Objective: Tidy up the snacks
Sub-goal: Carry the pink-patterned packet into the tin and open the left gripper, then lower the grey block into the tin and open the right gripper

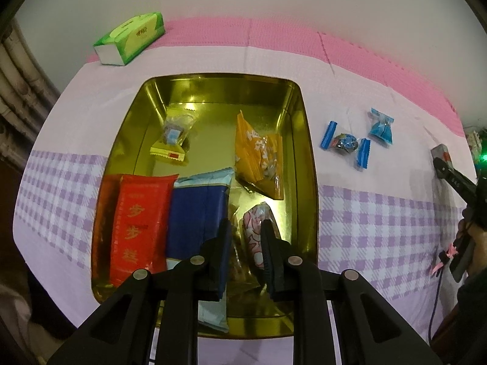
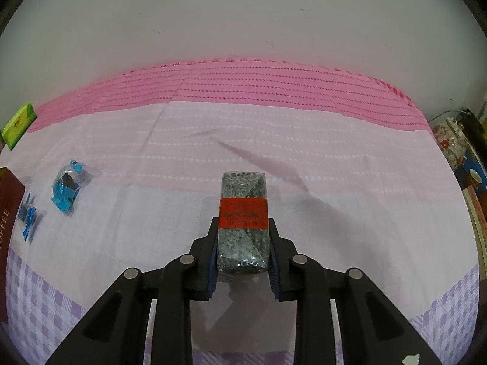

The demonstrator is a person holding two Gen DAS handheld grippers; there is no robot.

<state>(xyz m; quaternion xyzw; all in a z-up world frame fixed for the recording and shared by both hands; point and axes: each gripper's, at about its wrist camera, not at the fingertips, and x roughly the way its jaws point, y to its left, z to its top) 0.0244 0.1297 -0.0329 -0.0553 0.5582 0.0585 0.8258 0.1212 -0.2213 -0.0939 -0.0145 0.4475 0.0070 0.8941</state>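
Note:
A gold tin tray [image 1: 307, 140] lies on the cloth and holds several snacks: a red packet [image 1: 138, 225], a dark blue packet [image 1: 194, 216], an orange packet [image 1: 258, 155], a small yellow packet [image 1: 172, 140] and a pink patterned packet [image 1: 255, 228]. My left gripper [image 1: 245, 226] hovers over the tray's near end, jaws slightly apart, empty. My right gripper [image 2: 243, 222] is shut on a grey speckled bar with a red label [image 2: 243, 219], low over the cloth. Two blue-wrapped candies [image 1: 345, 144] [image 1: 380, 126] lie right of the tray; they also show in the right wrist view [image 2: 67, 187] [image 2: 27, 217].
A green tissue pack [image 1: 131, 38] sits at the back left by the wall. The tin's brown lid [image 2: 7, 213] shows at the right wrist view's left edge. Clutter [image 2: 453, 143] stands past the table's right edge. The right gripper [image 1: 456, 179] shows at the far right.

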